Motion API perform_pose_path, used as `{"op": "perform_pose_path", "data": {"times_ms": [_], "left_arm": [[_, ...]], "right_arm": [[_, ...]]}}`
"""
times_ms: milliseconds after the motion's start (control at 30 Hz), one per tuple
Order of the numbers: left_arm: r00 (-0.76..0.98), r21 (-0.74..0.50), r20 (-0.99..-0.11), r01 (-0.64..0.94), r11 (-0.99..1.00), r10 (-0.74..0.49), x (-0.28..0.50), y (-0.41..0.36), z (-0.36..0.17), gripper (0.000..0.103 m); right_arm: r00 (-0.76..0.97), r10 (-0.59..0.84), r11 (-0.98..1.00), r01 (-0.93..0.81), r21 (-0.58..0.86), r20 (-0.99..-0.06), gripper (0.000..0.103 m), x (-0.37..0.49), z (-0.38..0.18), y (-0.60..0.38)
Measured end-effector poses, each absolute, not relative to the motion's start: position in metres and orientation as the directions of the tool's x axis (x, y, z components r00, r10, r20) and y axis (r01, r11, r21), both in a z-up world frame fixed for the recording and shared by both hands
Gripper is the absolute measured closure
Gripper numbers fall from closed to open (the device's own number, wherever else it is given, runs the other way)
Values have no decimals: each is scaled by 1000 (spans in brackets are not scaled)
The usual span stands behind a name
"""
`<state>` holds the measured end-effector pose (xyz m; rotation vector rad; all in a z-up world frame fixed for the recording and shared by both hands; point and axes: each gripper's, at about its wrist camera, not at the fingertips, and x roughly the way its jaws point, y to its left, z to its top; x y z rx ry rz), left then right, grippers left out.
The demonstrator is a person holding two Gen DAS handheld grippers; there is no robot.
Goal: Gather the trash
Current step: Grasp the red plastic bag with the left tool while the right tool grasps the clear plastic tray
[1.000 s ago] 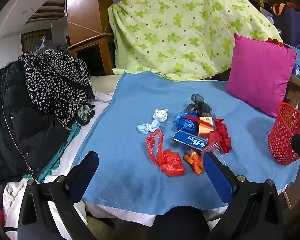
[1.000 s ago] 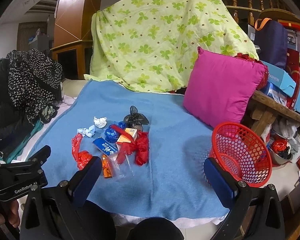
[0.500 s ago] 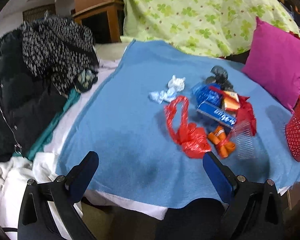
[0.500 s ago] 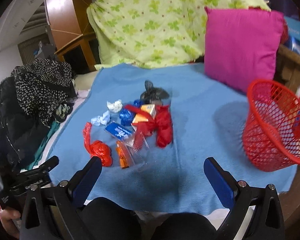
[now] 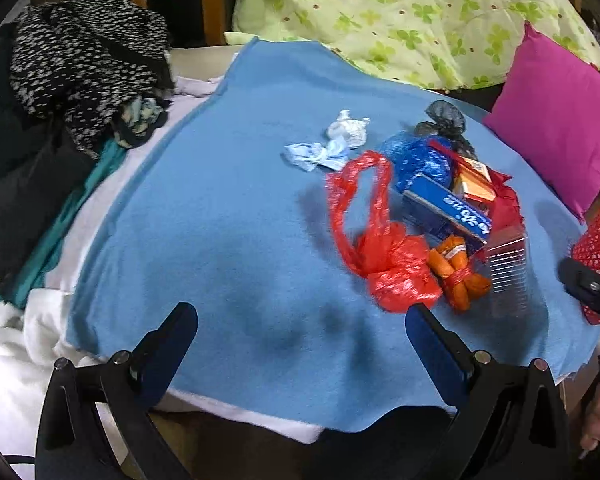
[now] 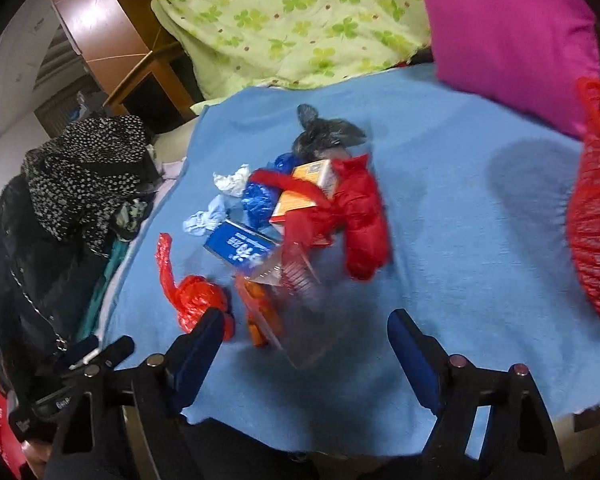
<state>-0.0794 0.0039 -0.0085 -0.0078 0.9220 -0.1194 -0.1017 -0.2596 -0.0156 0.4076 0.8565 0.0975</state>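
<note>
A pile of trash lies on the blue blanket point(image 5: 228, 208): a red plastic bag point(image 5: 396, 268), an orange wrapper point(image 5: 458, 272), a blue box point(image 5: 446, 208), a clear plastic comb point(image 5: 506, 268), a blue foil ball point(image 5: 420, 158), a black bag point(image 5: 446, 118) and white crumpled paper point(image 5: 346, 130). The red mesh basket point(image 6: 598, 208) stands at the right. My left gripper point(image 5: 300, 322) is open and empty, just in front of the red bag. My right gripper point(image 6: 304, 334) is open and empty, just in front of the orange wrapper point(image 6: 260, 312) and the comb point(image 6: 296, 276).
A magenta pillow point(image 6: 508, 36) and a green clover quilt point(image 5: 412, 12) lie behind the pile. Dark clothes point(image 5: 80, 64) are heaped at the left of the blanket. The blanket's front edge point(image 5: 300, 416) is near both grippers.
Both grippers have moved forward and down toward the trash pile, which looms larger. The jaws stay open. The trash has not moved.
</note>
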Motion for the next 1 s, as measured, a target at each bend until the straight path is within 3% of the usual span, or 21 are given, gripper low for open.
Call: {"op": "perform_pose_path", "data": {"times_ms": [367, 600, 700, 800, 967, 1000], "left_arm": [[549, -152, -808, 158, 976, -214, -58, -4, -20, 5], [507, -240, -804, 200, 950, -310, -45, -14, -22, 20], [486, -263, -806, 220, 939, -339, -36, -23, -27, 28], [440, -300, -817, 227, 926, -373, -26, -30, -37, 42], [362, -385, -821, 222, 896, -442, -15, -42, -57, 52], [352, -408, -814, 220, 886, -462, -13, -43, -60, 59]], "right_arm": [[632, 318, 926, -46, 376, -707, 17, -55, -43, -245], [586, 439, 881, -133, 453, -681, 17, -38, -61, -248], [579, 485, 854, -153, 496, -656, 38, -38, -67, -249], [591, 496, 843, -154, 515, -636, 49, -42, -69, -254], [616, 491, 841, -149, 521, -616, 51, -50, -61, -261], [620, 488, 842, -149, 519, -614, 51, -54, -58, -262]]}}
